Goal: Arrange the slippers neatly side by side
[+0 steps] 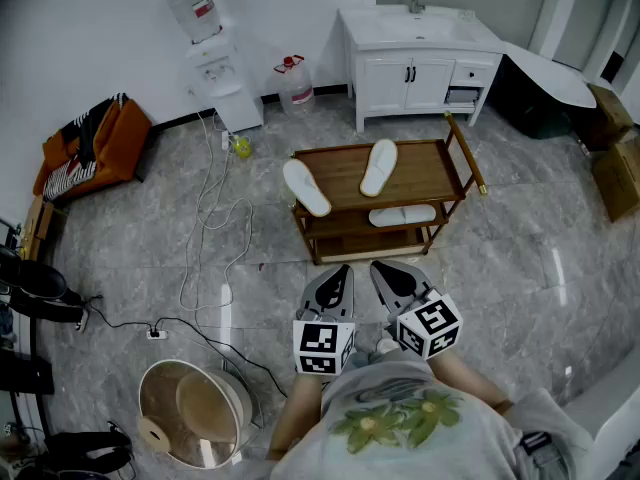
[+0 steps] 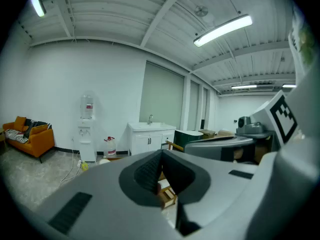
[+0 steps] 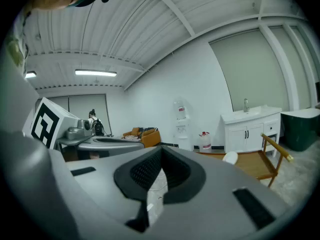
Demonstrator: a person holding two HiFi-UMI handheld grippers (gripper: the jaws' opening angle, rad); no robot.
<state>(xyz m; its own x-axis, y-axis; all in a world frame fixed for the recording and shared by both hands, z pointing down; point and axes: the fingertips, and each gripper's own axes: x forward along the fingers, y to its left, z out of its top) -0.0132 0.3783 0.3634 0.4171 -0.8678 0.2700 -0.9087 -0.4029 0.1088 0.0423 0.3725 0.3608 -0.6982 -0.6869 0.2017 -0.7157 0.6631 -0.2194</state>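
My left gripper (image 1: 338, 276) is closed, its pads pressed together with nothing between them, and my right gripper (image 1: 388, 273) is closed and empty too. In the head view I hold both low in front of me, close beside each other, tips pointing toward the wooden counter (image 1: 430, 173) just ahead on the grey floor.

In the left gripper view, the left gripper (image 2: 161, 156) has its dark pads meeting in a line. In the right gripper view, the right gripper (image 3: 161, 154) looks the same.

On the counter top lie two white slippers, well apart. The left slipper (image 1: 306, 187) lies at a slant at the left edge, partly overhanging it. The right slipper (image 1: 379, 167) lies near the middle, leaning the other way. A third slipper (image 1: 402, 215) lies crosswise on the lower shelf (image 1: 345, 226).

Beyond the counter a white sink cabinet (image 1: 420, 63) stands against the wall, with a water dispenser (image 1: 215, 78) to its left and an orange sofa (image 1: 95, 148) further left. White cables (image 1: 215, 228) trail over the floor.
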